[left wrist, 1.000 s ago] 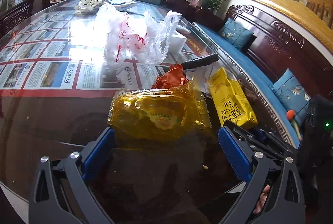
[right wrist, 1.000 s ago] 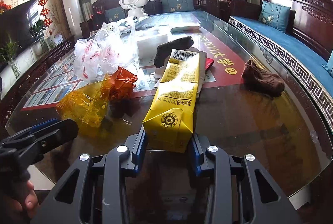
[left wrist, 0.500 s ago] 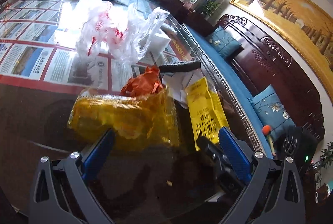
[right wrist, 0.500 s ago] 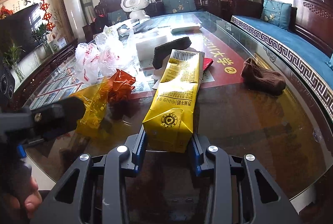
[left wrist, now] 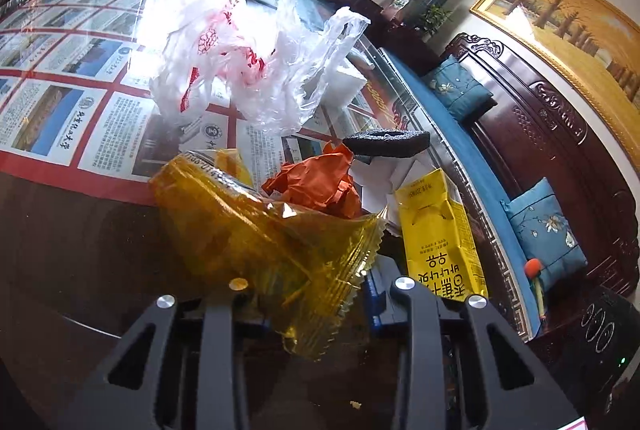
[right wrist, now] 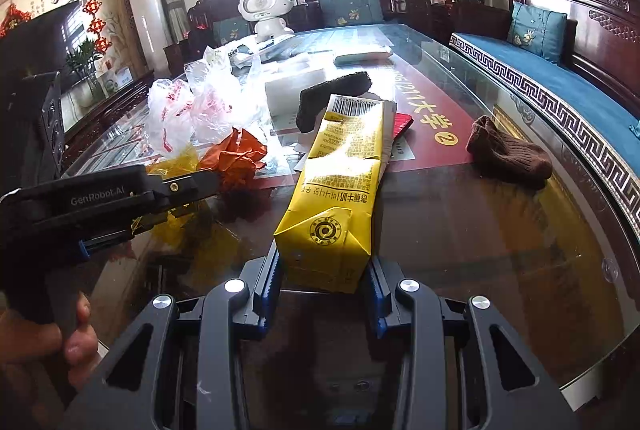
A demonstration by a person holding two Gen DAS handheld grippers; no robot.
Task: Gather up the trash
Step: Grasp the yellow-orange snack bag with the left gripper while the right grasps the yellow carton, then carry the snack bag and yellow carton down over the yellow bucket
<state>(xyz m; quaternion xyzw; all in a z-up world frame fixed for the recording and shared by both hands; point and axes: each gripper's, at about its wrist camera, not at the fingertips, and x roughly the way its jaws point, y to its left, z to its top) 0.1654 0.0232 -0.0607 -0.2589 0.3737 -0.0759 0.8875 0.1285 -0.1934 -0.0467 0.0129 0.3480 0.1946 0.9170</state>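
Glass table [right wrist: 500, 230], left tool [left wrist: 316, 304] marked GenRobot.AI just closed on amber wrapper [left wrist: 260, 230], right tool [right wrist: 320, 290] clamping barcoded yellow carton [right wrist: 340, 190]

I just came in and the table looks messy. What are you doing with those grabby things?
A person is picking up trash. The right hand-held gripper grips a yellow drink carton. The left hand-held gripper has just been closing on a crinkly amber plastic wrapper. A crumpled orange wrapper and a clear plastic bag lie on the glass table.
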